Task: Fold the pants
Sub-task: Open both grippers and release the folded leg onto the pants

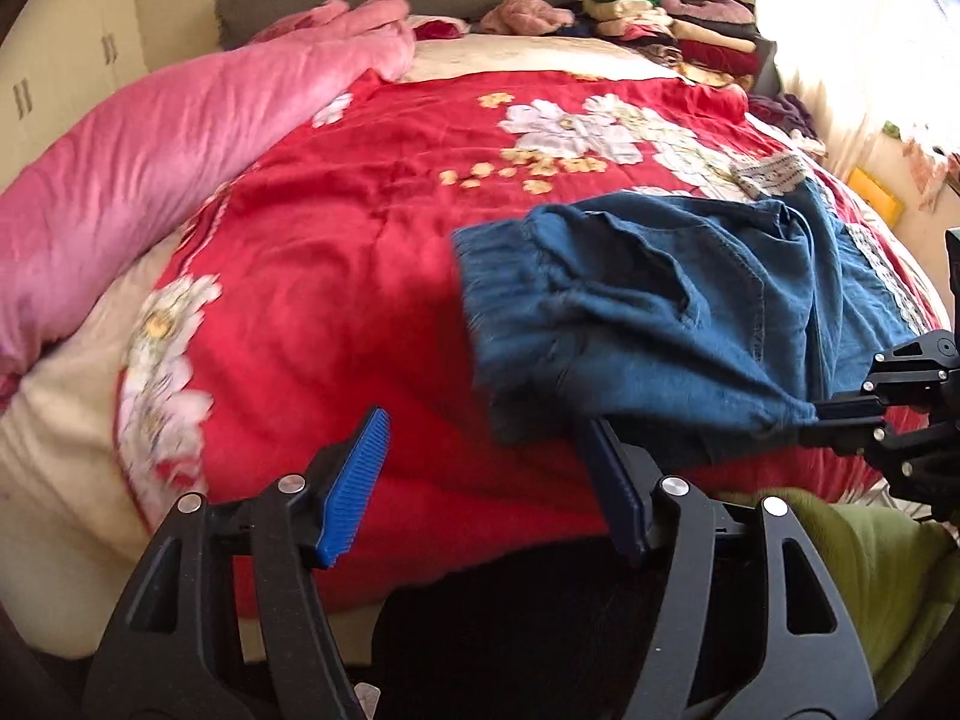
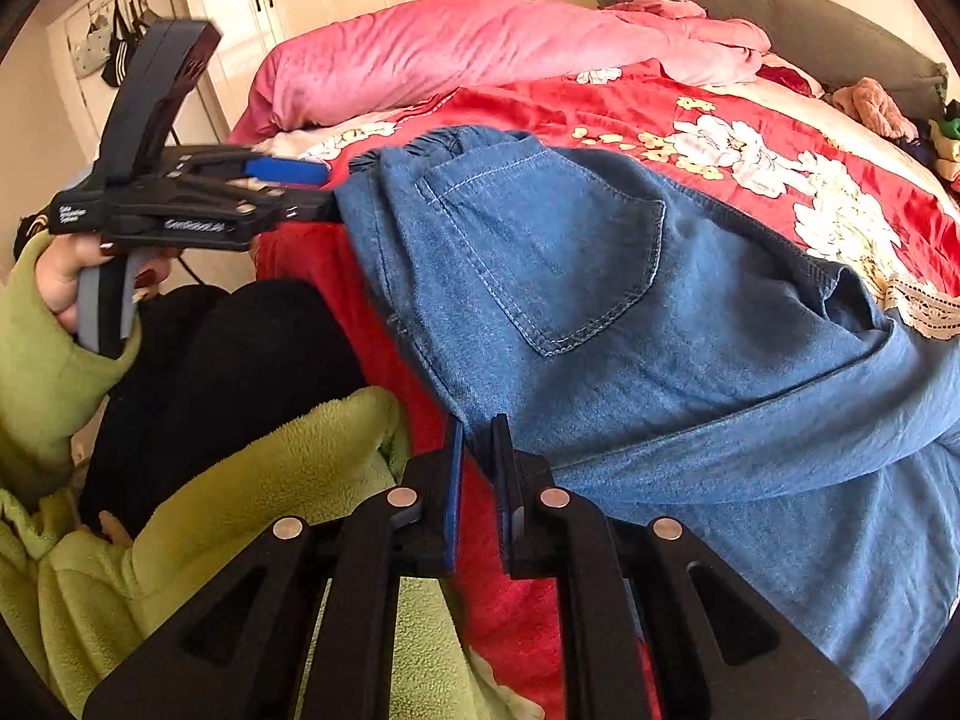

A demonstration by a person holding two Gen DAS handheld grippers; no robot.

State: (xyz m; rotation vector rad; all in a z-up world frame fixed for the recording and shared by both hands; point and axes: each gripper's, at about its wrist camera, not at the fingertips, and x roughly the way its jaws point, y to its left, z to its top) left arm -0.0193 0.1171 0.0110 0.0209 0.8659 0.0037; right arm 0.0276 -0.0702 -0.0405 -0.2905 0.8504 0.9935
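My right hand-held gripper pinches the near edge of the jeans; my left hand-held gripper hangs spread at the waistband, gripping nothing. The jeans lie on the bed before me, long axis running rightward from the waistband. Beyond, a pink duvet.

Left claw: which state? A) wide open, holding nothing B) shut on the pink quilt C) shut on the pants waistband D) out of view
A: the left claw has its blue pads far apart with only the red bedspread between them, the pants just touching one pad.
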